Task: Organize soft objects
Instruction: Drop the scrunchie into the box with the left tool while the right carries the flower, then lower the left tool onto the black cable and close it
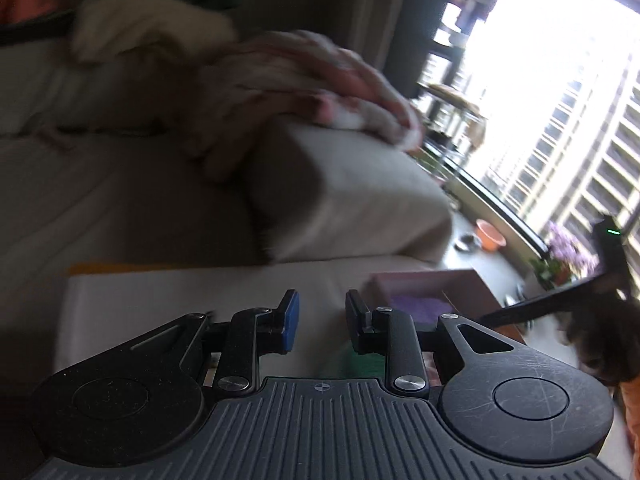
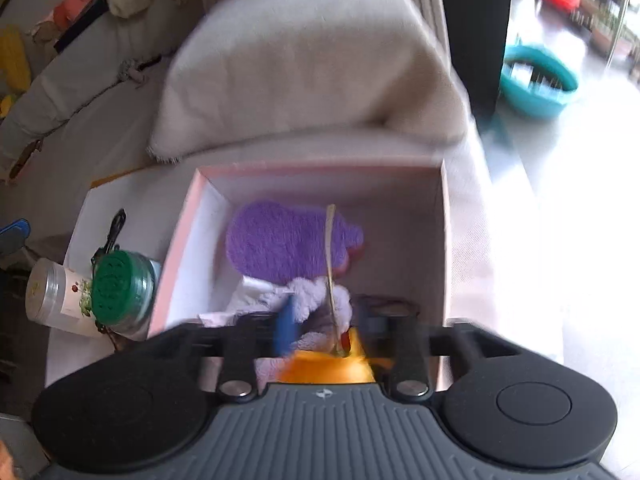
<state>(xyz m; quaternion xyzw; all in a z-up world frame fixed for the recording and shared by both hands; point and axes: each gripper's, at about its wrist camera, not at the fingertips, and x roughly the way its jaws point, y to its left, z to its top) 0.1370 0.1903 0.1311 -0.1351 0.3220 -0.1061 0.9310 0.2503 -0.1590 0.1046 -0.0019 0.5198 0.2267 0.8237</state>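
Right tongs (image 2: 320,320): blurred, hanging over the near edge of the pink box (image 2: 444,240), with a white fluffy toy (image 2: 320,300) with an orange part between the fingers. You appear to be clamped on it, though blur makes the contact uncertain. A thin pale strap runs up from the toy across the box.

Left tongs (image 1: 322,322): jaws apart, nothing between them, held over the white sheet to the left of the box.

Progress, as a judgement: partway. A purple plush piece (image 2: 288,240) already lies on the box floor, far of the toy; the toy is at the box but not yet released. Further soft items remain out: a pink-and-white striped cloth (image 1: 320,84) draped on the sofa arm (image 1: 344,184), and a cream bundle (image 1: 140,28) further left on the sofa.

Surroundings: a green-lidded jar (image 2: 120,288) lies just left of the box with a black clip beside it; keep your left tongs off it. The sofa arm stands directly beyond the box. A teal basin (image 2: 540,80) sits on the floor, far right.
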